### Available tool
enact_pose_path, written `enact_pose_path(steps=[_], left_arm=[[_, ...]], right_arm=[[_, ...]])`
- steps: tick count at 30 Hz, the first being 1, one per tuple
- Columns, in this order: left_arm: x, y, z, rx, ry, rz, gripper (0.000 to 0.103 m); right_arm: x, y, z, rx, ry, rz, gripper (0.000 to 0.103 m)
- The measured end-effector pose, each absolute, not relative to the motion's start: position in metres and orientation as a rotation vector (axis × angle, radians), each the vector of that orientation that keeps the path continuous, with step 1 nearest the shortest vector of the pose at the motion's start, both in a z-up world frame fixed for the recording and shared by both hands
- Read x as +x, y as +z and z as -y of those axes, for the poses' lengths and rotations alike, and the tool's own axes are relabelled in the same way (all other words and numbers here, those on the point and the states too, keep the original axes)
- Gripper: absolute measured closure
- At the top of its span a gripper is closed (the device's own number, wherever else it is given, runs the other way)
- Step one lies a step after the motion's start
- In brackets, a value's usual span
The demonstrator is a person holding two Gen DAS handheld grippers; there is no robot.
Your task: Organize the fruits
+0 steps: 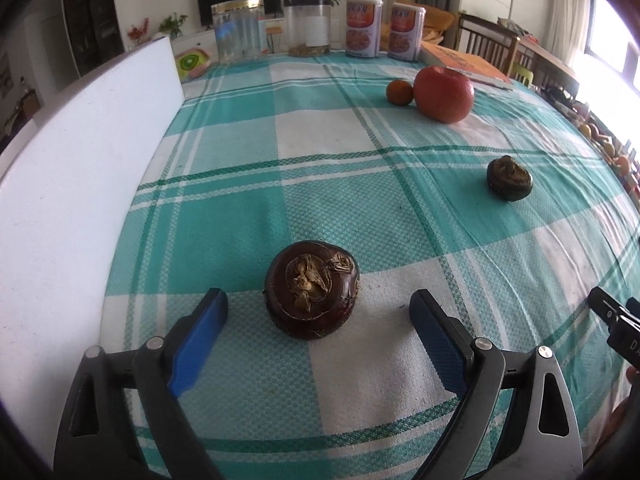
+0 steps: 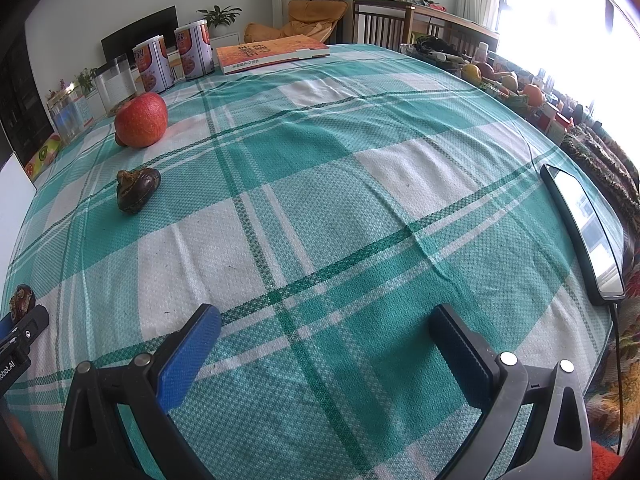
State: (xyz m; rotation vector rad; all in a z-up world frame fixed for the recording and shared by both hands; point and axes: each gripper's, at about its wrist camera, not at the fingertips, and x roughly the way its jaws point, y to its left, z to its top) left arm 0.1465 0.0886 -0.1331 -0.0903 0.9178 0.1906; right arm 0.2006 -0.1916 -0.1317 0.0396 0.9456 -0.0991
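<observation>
The left gripper is spread wide around a dark brown fruit without touching it. The right gripper is also spread, holding nothing.

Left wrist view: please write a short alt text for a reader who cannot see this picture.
The left gripper has its jaws open on either side of a dark brown water chestnut lying on a teal and white checked tablecloth, pads not touching it. Farther off lie a second water chestnut, a large orange fruit and a small orange fruit.
</observation>
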Motion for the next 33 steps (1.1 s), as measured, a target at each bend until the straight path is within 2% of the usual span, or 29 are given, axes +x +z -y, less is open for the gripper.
enact_pose_path(steps=[8,12,18,23,27,28,29,30,33], left_arm=[[0.146,-0.134,-0.088,-0.089,0.194,-0.917,0.008],[0.146,-0.134,-0.088,-0.089,0.194,-0.917,0.008],[0.146,-0.134,-0.088,-0.089,0.194,-0.917,0.008],[0.146,-0.134,-0.088,-0.089,0.194,-0.917,0.008],[0.146,-0.134,-0.088,-0.090,0.194,-0.916,0.008],[0.146,-0.134,-0.088,-0.090,0.194,-0.916,0.008],[0.146,-0.134,-0.088,-0.090,0.194,-0.916,0.008],[0.146,-0.134,-0.088,-0.089,0.194,-0.916,0.008],[0.146,-0.134,-0.089,-0.090,0.194,-0.916,0.007]], right_arm=[[0.198,-0.129,0.195,0.074,-0.072,-0.938,0.000],[0.210,-0.105,0.182,0.087,0.085,-0.875,0.000],[0.304,-0.064,0.119,0.029,0.302,-0.874,0.000],[0.368,-0.074,0.040,-0.261,0.406,-0.897,0.002],[0.407,-0.096,0.019,-0.306,0.419,-0.957,0.009],[0.416,-0.101,0.019,-0.293,0.413,-0.981,0.016],[0.424,-0.106,0.024,-0.245,0.432,-1.013,0.030],[0.429,-0.107,0.029,-0.173,0.456,-1.028,0.036],[0.426,-0.107,0.048,-0.055,0.432,-1.015,0.036]])
